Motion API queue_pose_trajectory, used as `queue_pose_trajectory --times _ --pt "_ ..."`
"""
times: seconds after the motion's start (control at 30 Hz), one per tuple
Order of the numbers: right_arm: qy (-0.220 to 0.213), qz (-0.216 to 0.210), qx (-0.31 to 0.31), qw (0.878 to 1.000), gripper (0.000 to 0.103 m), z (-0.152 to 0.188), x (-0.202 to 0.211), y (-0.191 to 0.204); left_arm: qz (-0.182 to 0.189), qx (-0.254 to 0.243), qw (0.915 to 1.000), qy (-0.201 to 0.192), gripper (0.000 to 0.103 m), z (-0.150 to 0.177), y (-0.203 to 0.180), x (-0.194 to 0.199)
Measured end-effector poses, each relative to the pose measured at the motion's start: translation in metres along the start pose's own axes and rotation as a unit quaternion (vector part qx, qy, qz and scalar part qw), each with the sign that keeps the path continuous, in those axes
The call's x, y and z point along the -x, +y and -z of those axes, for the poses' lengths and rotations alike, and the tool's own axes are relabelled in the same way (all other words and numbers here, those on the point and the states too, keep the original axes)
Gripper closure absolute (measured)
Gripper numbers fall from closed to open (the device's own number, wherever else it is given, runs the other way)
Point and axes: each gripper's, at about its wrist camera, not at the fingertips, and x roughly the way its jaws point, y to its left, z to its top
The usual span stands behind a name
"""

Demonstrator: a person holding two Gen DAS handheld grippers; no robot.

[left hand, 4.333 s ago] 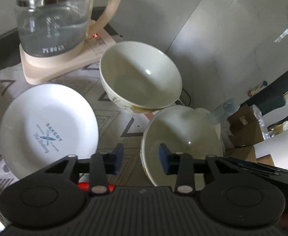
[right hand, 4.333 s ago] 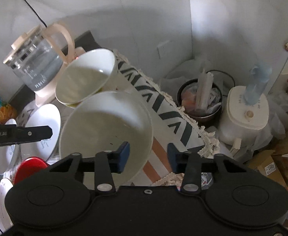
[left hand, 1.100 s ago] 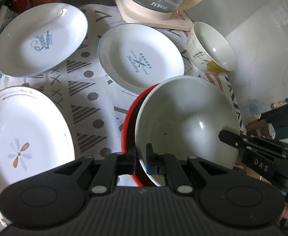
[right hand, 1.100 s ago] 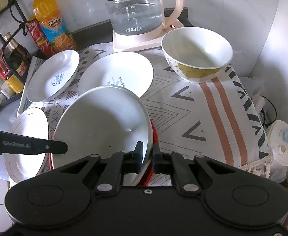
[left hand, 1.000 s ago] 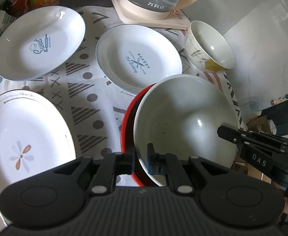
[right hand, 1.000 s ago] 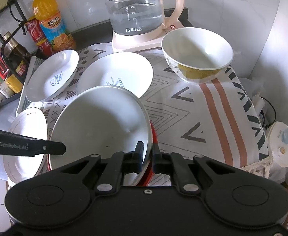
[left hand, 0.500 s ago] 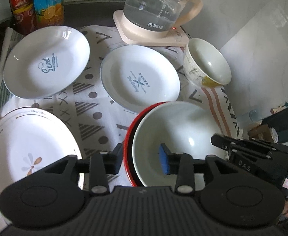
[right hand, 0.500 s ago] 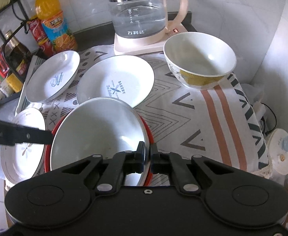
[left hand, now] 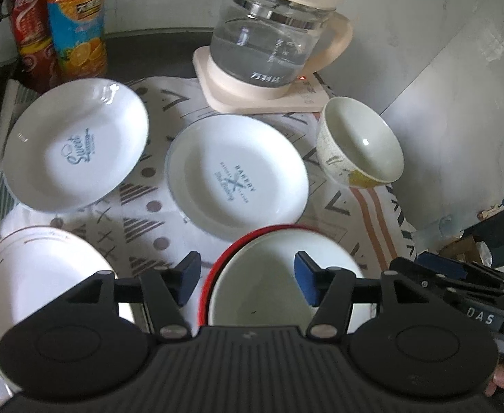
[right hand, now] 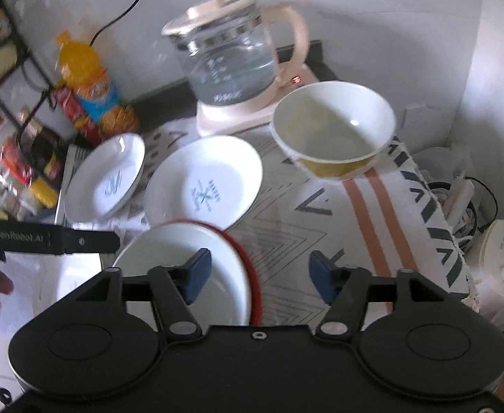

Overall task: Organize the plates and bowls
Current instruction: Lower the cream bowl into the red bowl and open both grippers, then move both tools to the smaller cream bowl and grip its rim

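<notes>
The left gripper (left hand: 247,280) has its fingers spread wide with nothing between them, hovering over the white bowl (left hand: 279,275) that sits nested in the red bowl (left hand: 214,272). The right gripper (right hand: 260,273) is likewise spread and empty, its left finger above the white bowl's right rim and its right finger over bare patterned cloth (right hand: 293,241). Just beyond lies the Bakery plate (left hand: 236,172), its near edge close to the red rim. Left of it sits the Sweet plate (left hand: 74,151); further right, the yellow-patterned bowl (right hand: 334,130) stands apart near the cloth's edge. The kettle (left hand: 269,44) stands farthest.
</notes>
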Motion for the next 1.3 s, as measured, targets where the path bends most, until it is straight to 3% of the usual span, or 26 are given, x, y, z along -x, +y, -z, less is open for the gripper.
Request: queue_pose_trajectory --times 0.2,0.47,1.13,1.3 --pt "-0.014 0.007 -0.035 0.999 0.03 -0.009 0.004 -0.031 0.008 -0.007 0.9999 -0.004 0.044 -0.011 -0.018 -0.012" --pt "-0.024 0.014 -0.061 0.998 0.03 -0.021 0.002 -0.063 0.012 -0.002 0.9999 -0.009 0.045 -0.027 -0.041 -0.034" --pt "-0.023 0.018 -0.06 0.998 0.031 -0.054 -0.034 -0.106 0.023 0.021 0.9993 -0.022 0.049 -0.058 -0.085 -0.088" --pt "-0.021 -0.004 -0.087 0.996 0.047 -0.062 -0.047 -0.119 0.027 0.03 0.9986 -0.033 0.055 -0.069 -0.092 -0.101"
